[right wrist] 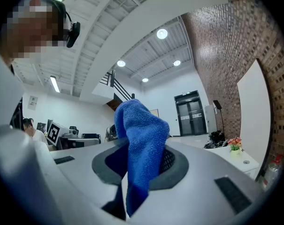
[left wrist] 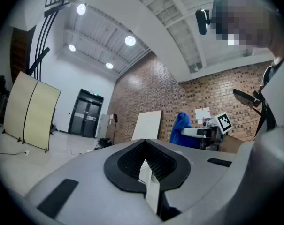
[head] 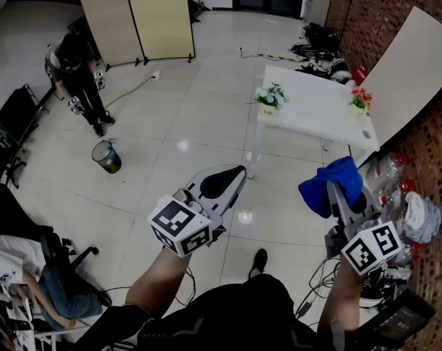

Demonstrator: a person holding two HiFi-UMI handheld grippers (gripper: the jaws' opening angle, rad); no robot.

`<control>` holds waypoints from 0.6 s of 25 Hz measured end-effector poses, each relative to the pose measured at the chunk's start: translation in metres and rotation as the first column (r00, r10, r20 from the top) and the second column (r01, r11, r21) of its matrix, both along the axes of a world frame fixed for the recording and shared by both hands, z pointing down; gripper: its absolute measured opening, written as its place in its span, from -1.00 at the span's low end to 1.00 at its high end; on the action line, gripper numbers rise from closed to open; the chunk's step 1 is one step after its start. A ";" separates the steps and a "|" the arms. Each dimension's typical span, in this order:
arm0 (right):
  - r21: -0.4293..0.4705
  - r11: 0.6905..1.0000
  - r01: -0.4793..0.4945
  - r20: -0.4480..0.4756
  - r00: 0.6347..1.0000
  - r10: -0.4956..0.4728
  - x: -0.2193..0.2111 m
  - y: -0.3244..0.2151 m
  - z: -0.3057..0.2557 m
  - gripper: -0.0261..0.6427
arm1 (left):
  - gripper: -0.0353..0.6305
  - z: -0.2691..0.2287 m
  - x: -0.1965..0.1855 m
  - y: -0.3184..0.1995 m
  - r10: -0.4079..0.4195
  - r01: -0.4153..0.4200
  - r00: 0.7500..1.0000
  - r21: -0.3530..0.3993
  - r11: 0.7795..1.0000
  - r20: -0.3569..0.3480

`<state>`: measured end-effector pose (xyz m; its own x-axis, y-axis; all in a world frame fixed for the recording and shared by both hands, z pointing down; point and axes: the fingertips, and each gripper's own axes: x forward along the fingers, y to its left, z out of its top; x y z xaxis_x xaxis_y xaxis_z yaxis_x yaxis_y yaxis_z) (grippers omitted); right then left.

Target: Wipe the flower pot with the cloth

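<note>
A white table (head: 315,112) stands ahead on the tiled floor. It carries a flower pot with white blooms (head: 270,99) near its left corner and a smaller pot with red flowers (head: 359,101) at its right side. My right gripper (head: 336,189) is held well short of the table, shut on a blue cloth (head: 329,183) that bunches up out of the jaws (right wrist: 141,142). In the right gripper view the red-flowered pot (right wrist: 234,146) shows far off. My left gripper (head: 234,174) is level beside it, shut with nothing between its jaws (left wrist: 149,172).
A person in black (head: 78,72) stands at the far left near a folding screen (head: 144,17) and a bin (head: 106,156). Another person sits at the lower left (head: 31,284). Bottles and bags (head: 405,196) lie along the brick wall, where a white board (head: 410,72) leans.
</note>
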<state>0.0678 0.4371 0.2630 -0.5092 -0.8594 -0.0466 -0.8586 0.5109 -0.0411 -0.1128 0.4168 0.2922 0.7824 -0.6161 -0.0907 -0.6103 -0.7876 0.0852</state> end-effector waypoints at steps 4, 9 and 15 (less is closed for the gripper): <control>-0.006 1.000 0.021 0.010 1.000 -0.021 0.023 -0.053 0.000 -0.69 | -0.88 0.000 0.023 -0.051 -0.016 0.017 1.000 -0.003 1.000 0.017; 0.014 0.998 0.058 0.002 0.998 -0.058 0.058 -0.126 -0.009 -0.69 | -0.88 -0.009 0.057 -0.115 -0.030 0.029 0.998 0.029 0.999 0.048; 0.022 0.995 0.097 0.008 0.995 -0.097 0.092 -0.202 -0.010 -0.69 | -0.88 -0.013 0.094 -0.184 -0.053 0.050 0.997 0.044 0.998 0.060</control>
